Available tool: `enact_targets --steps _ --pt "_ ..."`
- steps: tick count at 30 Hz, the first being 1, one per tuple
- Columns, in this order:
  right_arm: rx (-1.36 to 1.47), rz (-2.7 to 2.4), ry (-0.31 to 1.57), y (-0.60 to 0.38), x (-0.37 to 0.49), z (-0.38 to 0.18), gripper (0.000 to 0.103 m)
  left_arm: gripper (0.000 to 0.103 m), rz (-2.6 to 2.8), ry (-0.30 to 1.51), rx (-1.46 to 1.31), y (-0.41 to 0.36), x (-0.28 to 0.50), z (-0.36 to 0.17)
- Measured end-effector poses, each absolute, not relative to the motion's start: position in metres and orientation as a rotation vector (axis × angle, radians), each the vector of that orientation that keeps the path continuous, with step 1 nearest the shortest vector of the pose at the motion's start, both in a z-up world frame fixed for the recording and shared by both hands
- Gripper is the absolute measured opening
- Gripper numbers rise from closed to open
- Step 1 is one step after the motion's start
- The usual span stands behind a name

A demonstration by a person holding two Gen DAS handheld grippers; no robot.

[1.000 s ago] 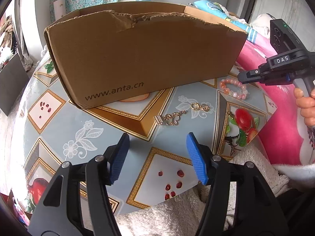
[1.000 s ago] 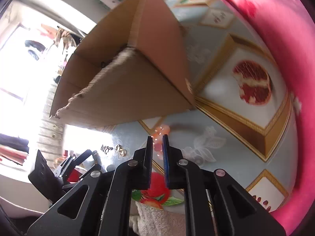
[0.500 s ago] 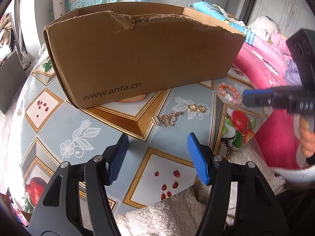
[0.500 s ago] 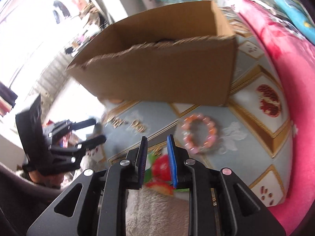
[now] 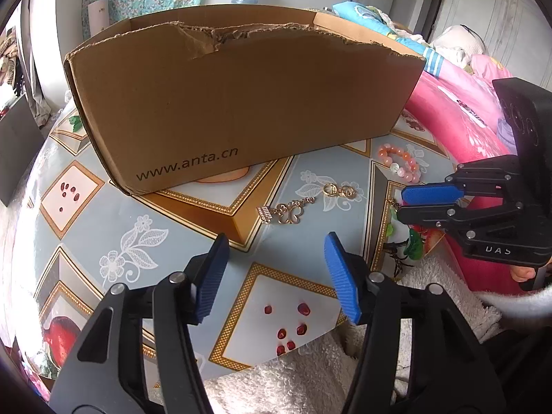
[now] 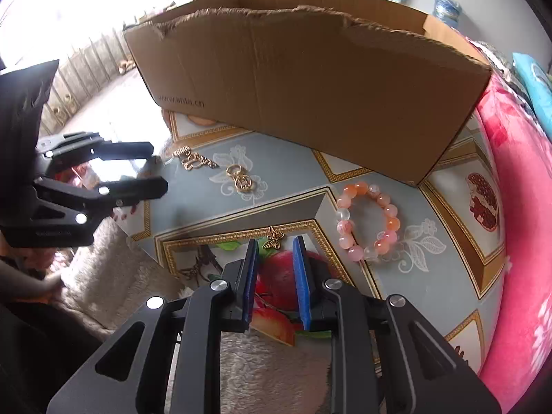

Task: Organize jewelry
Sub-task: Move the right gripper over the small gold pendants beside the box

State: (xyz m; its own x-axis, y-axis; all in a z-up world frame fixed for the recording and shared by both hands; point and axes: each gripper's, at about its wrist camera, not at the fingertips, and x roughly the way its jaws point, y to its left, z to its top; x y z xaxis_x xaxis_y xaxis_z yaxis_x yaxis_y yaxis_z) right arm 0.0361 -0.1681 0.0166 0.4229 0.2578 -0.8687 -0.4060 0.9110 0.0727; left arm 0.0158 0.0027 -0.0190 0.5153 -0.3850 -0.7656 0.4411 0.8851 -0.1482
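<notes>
Gold butterfly charm (image 6: 273, 237) lies on the tabletop (image 6: 289, 203), just ahead of the right tongs (image 6: 275, 241), parted and empty. Left tongs (image 5: 276, 245) gape wide near the chain (image 5: 285, 211). Better to straddle the charm squarely, then pinch gently.

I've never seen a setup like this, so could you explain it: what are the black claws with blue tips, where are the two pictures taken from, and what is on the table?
They are hand-held grippers, one in each of a person's hands; no robot arm. Each carries a camera looking along its fingers. One picture looks past the left gripper, open and empty; the other past the right gripper, partly open and empty, just before a small gold butterfly charm. On the patterned table stand a cardboard box, a pink bead bracelet, a gold butterfly chain and a gold clasp.
</notes>
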Motion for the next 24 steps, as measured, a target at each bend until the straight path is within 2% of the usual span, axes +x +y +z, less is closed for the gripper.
enact_targets --steps 12,17,24 --pt "0.140 0.565 1.085 -0.158 0.063 0.010 0.020 0.043 -0.580 0.904 0.081 -0.005 0.010 -0.013" --pt "0.237 0.513 1.040 -0.187 0.068 0.015 0.020 0.033 -0.647 0.898 0.098 -0.019 0.004 -0.010" --pt "0.245 0.443 1.021 -0.197 0.062 0.016 0.020 0.027 -0.681 0.873 0.199 -0.057 0.006 -0.009"
